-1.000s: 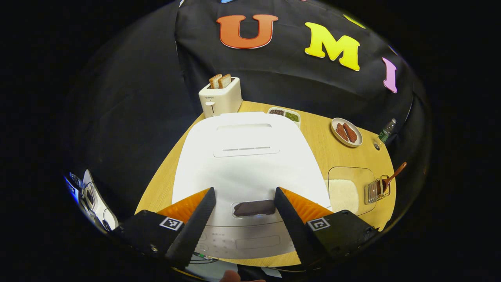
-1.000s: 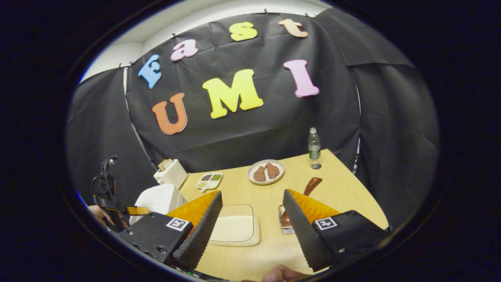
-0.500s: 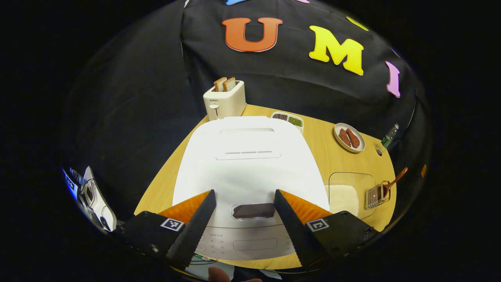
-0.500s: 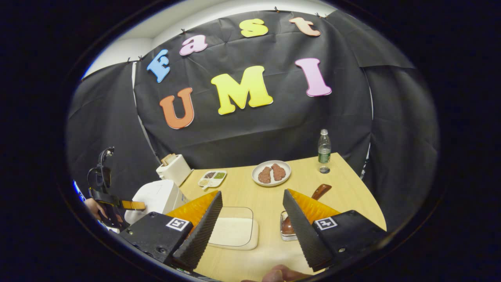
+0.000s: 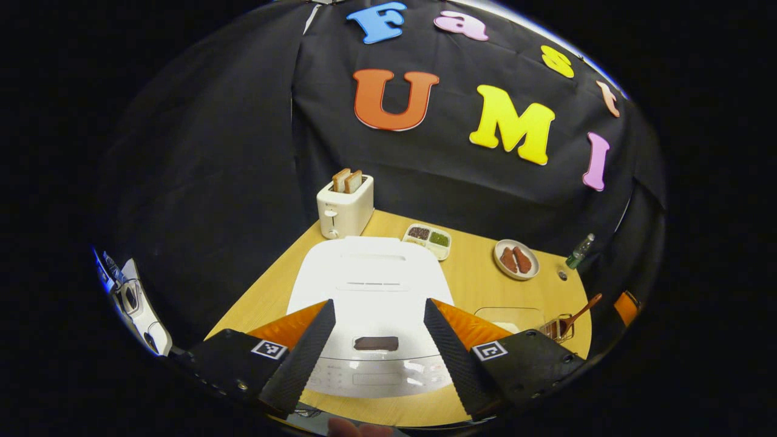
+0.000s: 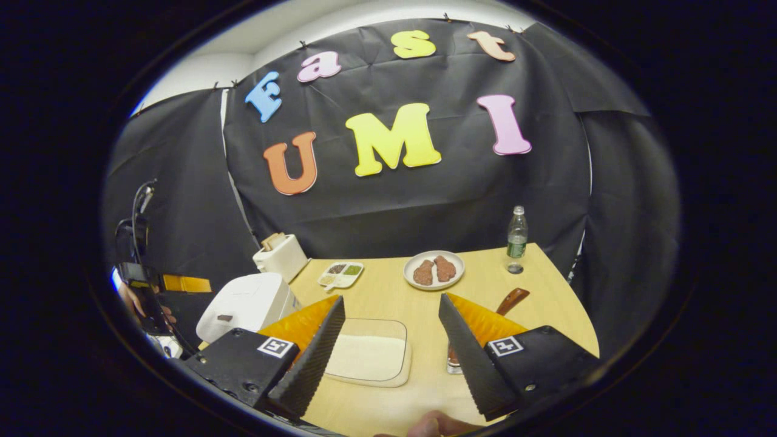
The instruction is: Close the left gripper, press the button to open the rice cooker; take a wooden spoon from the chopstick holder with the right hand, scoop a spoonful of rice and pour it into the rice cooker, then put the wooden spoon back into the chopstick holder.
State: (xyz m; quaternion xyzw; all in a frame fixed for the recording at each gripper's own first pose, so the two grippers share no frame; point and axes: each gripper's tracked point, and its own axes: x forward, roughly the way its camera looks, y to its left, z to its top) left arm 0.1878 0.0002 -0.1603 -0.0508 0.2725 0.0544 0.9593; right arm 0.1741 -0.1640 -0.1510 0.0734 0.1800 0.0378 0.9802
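Note:
The white rice cooker (image 5: 371, 285) sits lid down at the table's near left, its dark button (image 5: 376, 343) at the front edge. My left gripper (image 5: 377, 355) hangs open above and in front of that button, apart from it. In the right gripper view the cooker (image 6: 246, 303) stands at the left, with the left gripper (image 6: 176, 284) raised beside it in a hand. My right gripper (image 6: 388, 355) is open over the clear rice tray (image 6: 368, 357). The wooden spoon (image 6: 511, 300) leans in the wire chopstick holder (image 5: 555, 328), partly hidden behind my right finger.
A toaster (image 5: 344, 207) with two slices stands at the back left. A divided dish of beans (image 5: 427, 237), a plate of meat pieces (image 6: 433, 271) and a water bottle (image 6: 516, 240) line the far side of the wooden table (image 6: 388, 291). A fingertip (image 6: 428, 423) shows at the bottom edge.
My left gripper has risen and drawn back from the cooker, which looks smaller now. The right gripper has shifted a little; both stay open.

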